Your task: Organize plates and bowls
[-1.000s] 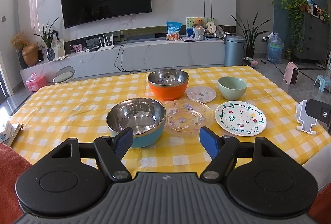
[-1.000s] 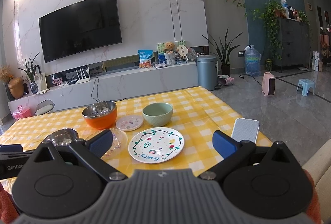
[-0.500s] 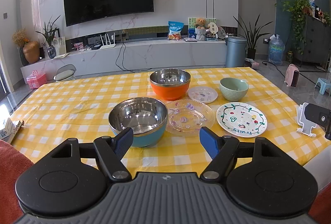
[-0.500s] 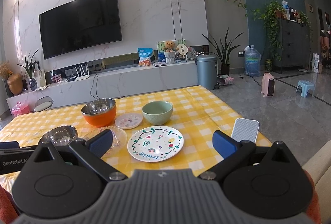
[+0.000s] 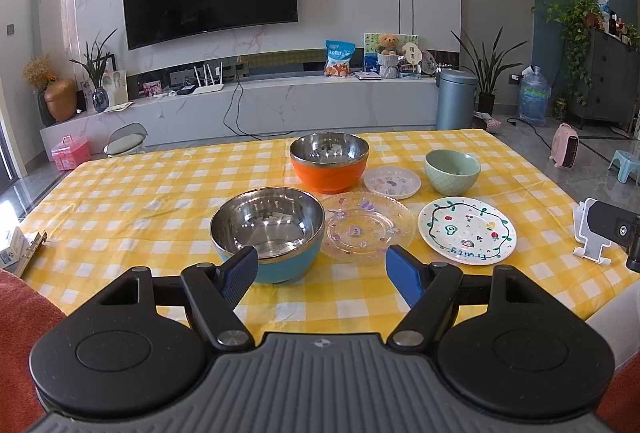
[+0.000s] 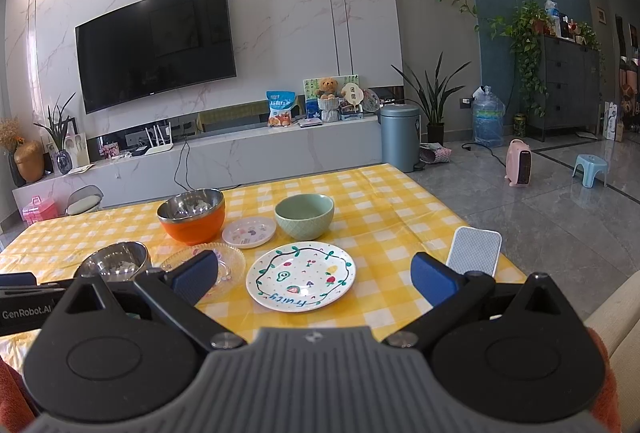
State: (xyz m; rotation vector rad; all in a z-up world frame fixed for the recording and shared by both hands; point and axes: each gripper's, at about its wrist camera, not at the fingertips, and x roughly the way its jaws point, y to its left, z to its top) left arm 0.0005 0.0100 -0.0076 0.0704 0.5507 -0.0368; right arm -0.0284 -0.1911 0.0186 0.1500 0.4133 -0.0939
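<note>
Left wrist view: my left gripper (image 5: 320, 271) stood apart and empty before the blue steel bowl (image 5: 267, 233), clear glass plate (image 5: 368, 227), orange bowl (image 5: 329, 161), small plate (image 5: 392, 181) and green bowl (image 5: 452, 171). My right gripper (image 6: 314, 279) stood apart over the painted plate (image 6: 301, 275).

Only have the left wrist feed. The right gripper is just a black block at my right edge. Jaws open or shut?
Observer: Open. The right gripper has nothing between its jaws.
Operator: Facing what?
Observer: The Fruity plate lies on the table straight ahead, framed between the jaws.
Operator: And the white stand next to it?
Observer: From the right wrist it shows a blue-grey face with a white border. I can't tell if it's a phone.
</note>
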